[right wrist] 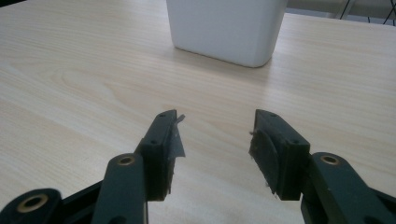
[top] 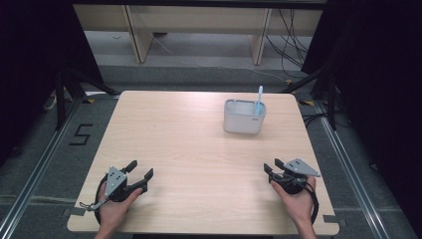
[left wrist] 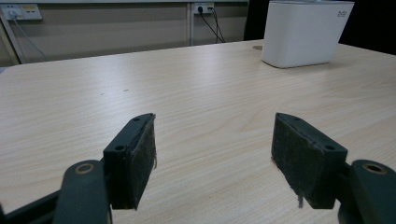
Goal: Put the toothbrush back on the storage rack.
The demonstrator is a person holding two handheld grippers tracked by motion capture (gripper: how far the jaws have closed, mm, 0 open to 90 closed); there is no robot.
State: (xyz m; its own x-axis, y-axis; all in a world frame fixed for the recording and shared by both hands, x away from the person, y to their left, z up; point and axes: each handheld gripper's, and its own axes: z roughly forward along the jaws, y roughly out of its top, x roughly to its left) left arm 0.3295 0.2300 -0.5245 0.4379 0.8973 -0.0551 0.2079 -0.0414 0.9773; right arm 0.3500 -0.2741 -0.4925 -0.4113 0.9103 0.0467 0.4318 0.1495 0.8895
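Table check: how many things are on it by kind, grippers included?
White tub: 1
Blue stick standing in the tub: 1
Hand-held grippers, jaws open: 2, left gripper and right gripper
Total: 4

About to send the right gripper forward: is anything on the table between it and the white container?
Nothing visible. The right gripper is open, with bare table between it and the white container. The light blue stick stands inside the container, not in the path.
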